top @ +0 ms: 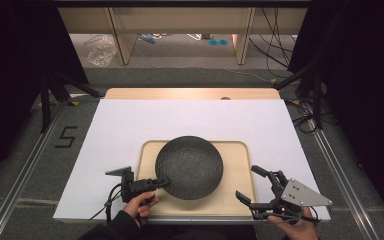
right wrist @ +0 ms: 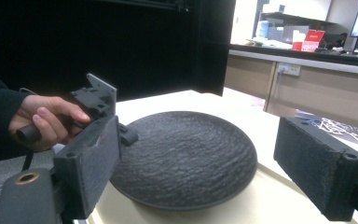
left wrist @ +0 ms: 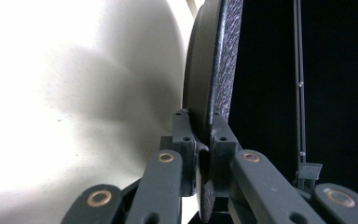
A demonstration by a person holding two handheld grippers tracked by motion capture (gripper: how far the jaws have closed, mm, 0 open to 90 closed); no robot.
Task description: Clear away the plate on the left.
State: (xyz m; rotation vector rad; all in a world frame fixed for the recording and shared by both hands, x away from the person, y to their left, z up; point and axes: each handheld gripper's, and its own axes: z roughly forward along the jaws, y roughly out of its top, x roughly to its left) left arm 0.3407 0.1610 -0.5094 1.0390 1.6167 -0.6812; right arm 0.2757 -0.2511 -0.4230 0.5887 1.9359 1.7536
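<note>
A dark, rough-textured round plate (top: pixel 189 167) lies on a beige tray (top: pixel 237 150) near the table's front edge. My left gripper (top: pixel 164 182) is shut on the plate's front-left rim. In the left gripper view its jaws clamp the rim (left wrist: pixel 203 126) and the plate (left wrist: pixel 214 70) shows edge-on. My right gripper (top: pixel 247 182) stands open at the tray's front right corner, a little way from the plate. In the right gripper view its pads (right wrist: pixel 91 158) stand wide apart, with the plate (right wrist: pixel 186 158) beyond them and the left gripper (right wrist: pixel 126 134) at the plate's far rim.
The tray sits on a white sheet (top: pixel 130 125) that covers a wooden table (top: pixel 190 93). Metal rails (top: pixel 25 170) run along both sides. Black curtains hang left and right. Cables (top: pixel 300 107) lie on the floor beyond the table.
</note>
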